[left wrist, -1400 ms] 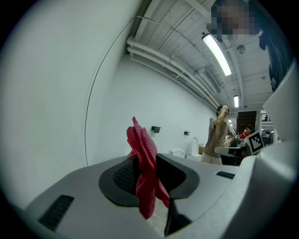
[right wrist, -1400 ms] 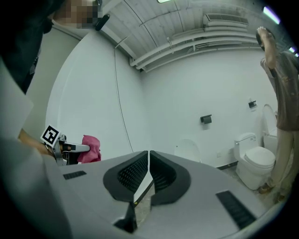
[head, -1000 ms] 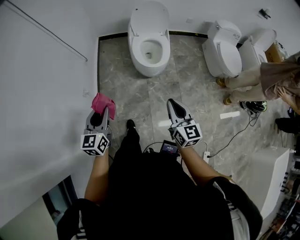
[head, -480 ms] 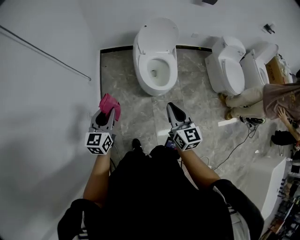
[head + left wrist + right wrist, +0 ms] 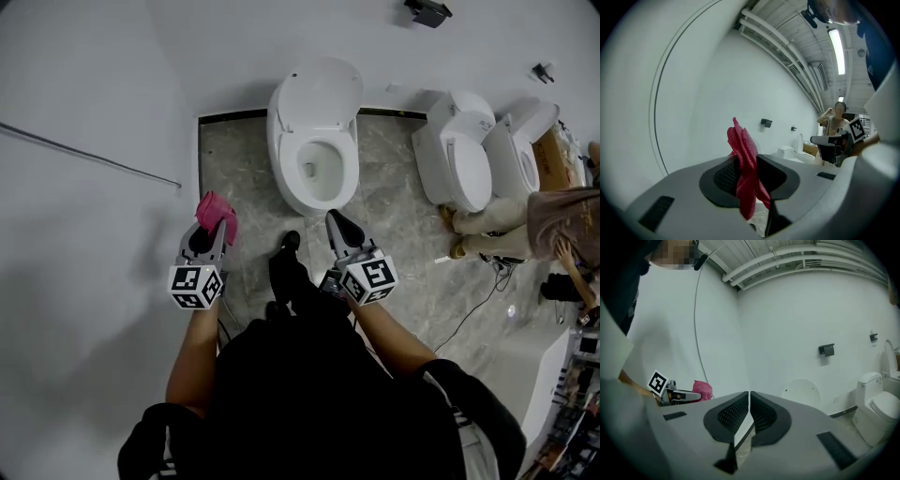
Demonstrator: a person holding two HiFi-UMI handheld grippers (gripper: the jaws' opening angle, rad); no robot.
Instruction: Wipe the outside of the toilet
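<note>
Jaws of the left gripper [image 5: 749,174] are clamped on a pink cloth [image 5: 743,150], its folds standing above them. The right gripper [image 5: 748,411] has its jaws closed together on nothing. The toilet [image 5: 317,141] stands ahead against the wall with its lid raised, and the bowl's long axis runs toward the person. The cloth sits off the bowl's left flank, apart from it — the empty right gripper looks nearer the front rim. Compared with a second ago, the toilet is closer and more central, and a foot [image 5: 291,242] has stepped forward on the grey floor [image 5: 234,159]. Wiping appears not yet begun.
</note>
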